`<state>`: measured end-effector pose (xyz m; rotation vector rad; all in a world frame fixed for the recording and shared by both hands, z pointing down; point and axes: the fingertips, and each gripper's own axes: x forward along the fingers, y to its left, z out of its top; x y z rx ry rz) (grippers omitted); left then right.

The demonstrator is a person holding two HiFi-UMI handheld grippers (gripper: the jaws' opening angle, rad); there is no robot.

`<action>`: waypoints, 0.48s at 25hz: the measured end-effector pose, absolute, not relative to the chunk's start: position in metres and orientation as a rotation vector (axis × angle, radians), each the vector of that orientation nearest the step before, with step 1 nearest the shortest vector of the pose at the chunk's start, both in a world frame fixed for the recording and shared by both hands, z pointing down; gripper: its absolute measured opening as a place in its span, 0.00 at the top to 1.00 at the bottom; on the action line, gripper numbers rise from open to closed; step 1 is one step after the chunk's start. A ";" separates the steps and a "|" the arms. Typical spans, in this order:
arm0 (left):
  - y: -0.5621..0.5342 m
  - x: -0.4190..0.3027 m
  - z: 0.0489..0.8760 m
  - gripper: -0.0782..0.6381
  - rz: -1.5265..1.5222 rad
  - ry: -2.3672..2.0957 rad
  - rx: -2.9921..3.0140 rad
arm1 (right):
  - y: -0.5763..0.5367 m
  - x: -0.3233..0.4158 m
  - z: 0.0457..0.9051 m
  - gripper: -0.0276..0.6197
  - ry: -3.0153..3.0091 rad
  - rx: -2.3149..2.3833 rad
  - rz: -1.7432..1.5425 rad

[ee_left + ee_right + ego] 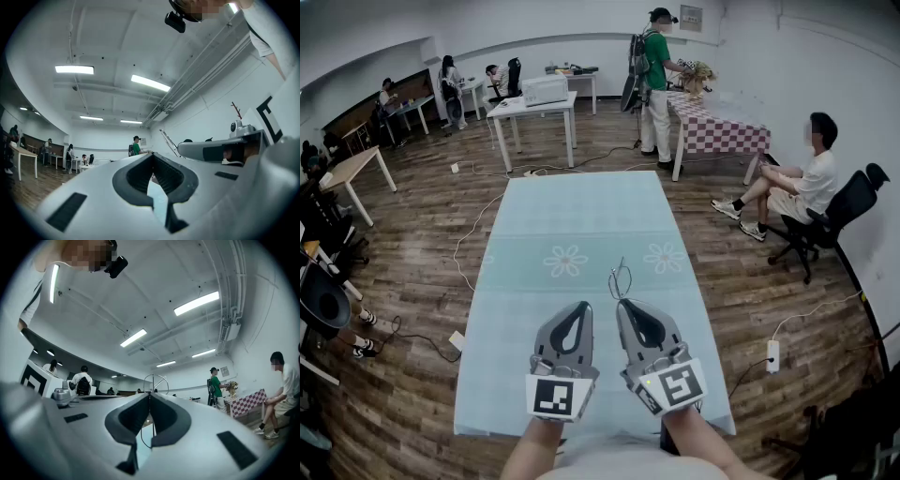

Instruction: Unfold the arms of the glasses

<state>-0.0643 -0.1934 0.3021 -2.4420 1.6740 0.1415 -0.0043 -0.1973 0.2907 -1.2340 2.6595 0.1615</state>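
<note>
**A:** Whereabouts of the glasses (621, 278)?

**B:** Pinched at the very tips of the right gripper (622, 302), jutting toward 12 o'clock, clear above the table (572, 187). Thin dark wire, rounded rims. Too fine to tell arms folded or spread; lenses hard to make out.

**A:** And the left gripper (584, 305)?

**B:** Pressed together on nothing, just beside the right one at its 9 o'clock. Grey moulded shells on both, with dark ribbed pads inside.

**A:** Anything cut off?

**B:** Both forearms (530, 450), lost at the bottom edge. Table's near rim partly hidden behind the marker cubes (555, 396), all black-and-white squares.

**A:** Surface underneath?

**B:** Smooth pale blue cloth (581, 356), banded across the middle with a white daisy print (566, 261). Beyond that, brown plank floor (422, 281) on every side, with loose white cable trailing at 9 o'clock.
</note>
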 end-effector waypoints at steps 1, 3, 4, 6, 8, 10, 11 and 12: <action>-0.194 -0.064 0.301 0.88 0.143 1.670 -2.435 | -0.198 -0.003 0.291 0.94 2.659 -1.236 0.167; -0.197 -0.062 0.300 0.88 0.145 1.664 -2.424 | -0.200 -0.001 0.291 0.94 2.658 -1.240 0.176; -0.198 -0.062 0.299 0.88 0.145 1.661 -2.422 | -0.200 -0.001 0.291 0.94 2.658 -1.241 0.179; -0.199 -0.062 0.299 0.88 0.149 1.661 -2.422 | -0.201 0.000 0.292 0.94 2.660 -1.243 0.176; -0.199 -0.062 0.298 0.88 0.151 1.658 -2.420 | -0.201 0.000 0.294 0.94 2.663 -1.246 0.168; -0.198 -0.062 0.298 0.88 0.150 1.653 -2.421 | -0.199 0.000 0.296 0.94 2.669 -1.249 0.164; -0.198 -0.061 0.298 0.88 0.149 1.649 -2.423 | -0.199 -0.001 0.298 0.94 2.675 -1.249 0.160; -0.197 -0.061 0.299 0.88 0.148 1.647 -2.425 | -0.198 -0.001 0.300 0.94 2.682 -1.244 0.152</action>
